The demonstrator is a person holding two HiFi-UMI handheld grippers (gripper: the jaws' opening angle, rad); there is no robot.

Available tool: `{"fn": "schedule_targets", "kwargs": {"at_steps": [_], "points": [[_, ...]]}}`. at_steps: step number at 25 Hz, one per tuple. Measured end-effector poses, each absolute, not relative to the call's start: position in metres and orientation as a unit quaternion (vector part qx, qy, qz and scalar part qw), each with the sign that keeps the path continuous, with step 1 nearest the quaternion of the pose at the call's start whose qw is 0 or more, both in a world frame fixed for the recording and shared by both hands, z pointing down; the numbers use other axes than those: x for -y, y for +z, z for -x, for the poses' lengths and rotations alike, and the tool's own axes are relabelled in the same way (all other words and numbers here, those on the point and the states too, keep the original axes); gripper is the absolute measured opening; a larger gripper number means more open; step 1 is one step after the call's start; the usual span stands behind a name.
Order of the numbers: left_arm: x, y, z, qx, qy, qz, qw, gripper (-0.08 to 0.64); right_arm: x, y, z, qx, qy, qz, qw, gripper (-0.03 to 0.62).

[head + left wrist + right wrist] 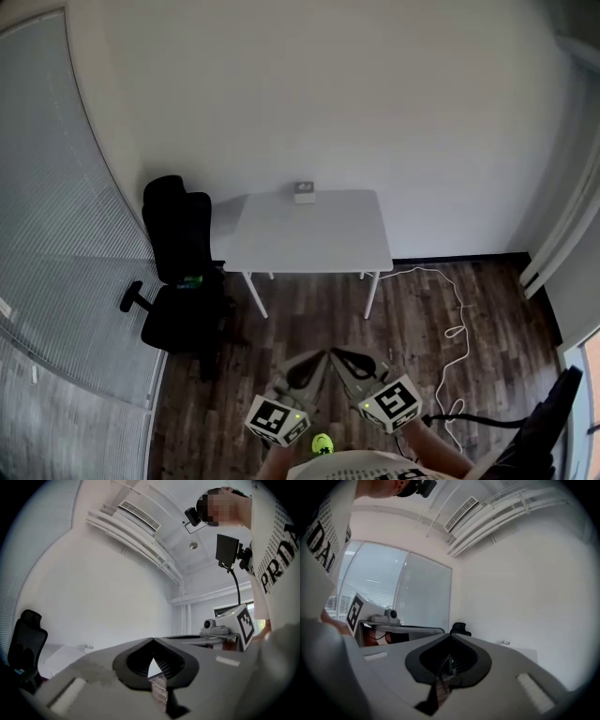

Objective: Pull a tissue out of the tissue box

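Observation:
The small tissue box [303, 192] stands at the far edge of a white table [309, 239] across the room. It also shows small and distant as the tissue box [88, 647] in the left gripper view and the tissue box [505, 642] in the right gripper view. Both grippers are held side by side low in the head view, far from the table. My left gripper [314, 361] [153, 639] is shut, tips touching, nothing between them. My right gripper [345, 361] [450, 635] is shut and empty too.
A black office chair [180, 272] stands left of the table by the glass wall with blinds [56, 234]. A white cable [455, 328] trails over the wooden floor on the right. Part of another dark chair [553, 412] shows at the bottom right.

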State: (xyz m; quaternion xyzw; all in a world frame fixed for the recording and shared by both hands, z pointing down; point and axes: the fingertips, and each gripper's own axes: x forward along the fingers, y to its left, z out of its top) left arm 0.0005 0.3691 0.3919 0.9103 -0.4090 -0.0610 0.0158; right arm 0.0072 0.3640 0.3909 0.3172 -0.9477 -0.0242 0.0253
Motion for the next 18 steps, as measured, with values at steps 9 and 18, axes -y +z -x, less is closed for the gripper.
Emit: {"fn": "schedule_targets", "kwargs": {"at_steps": [9,18], "points": [[-0.348,0.395,0.031,0.385,-0.061,-0.921,0.016,-0.009,-0.343,0.397,0.024,0.940,-0.029,-0.339,0.038,0.008],[-0.320,0.399,0.042,0.389,-0.056,-0.919,0.019,-0.011,-0.315,0.397,0.036,0.942,-0.028,-0.331,0.038,0.008]]}}
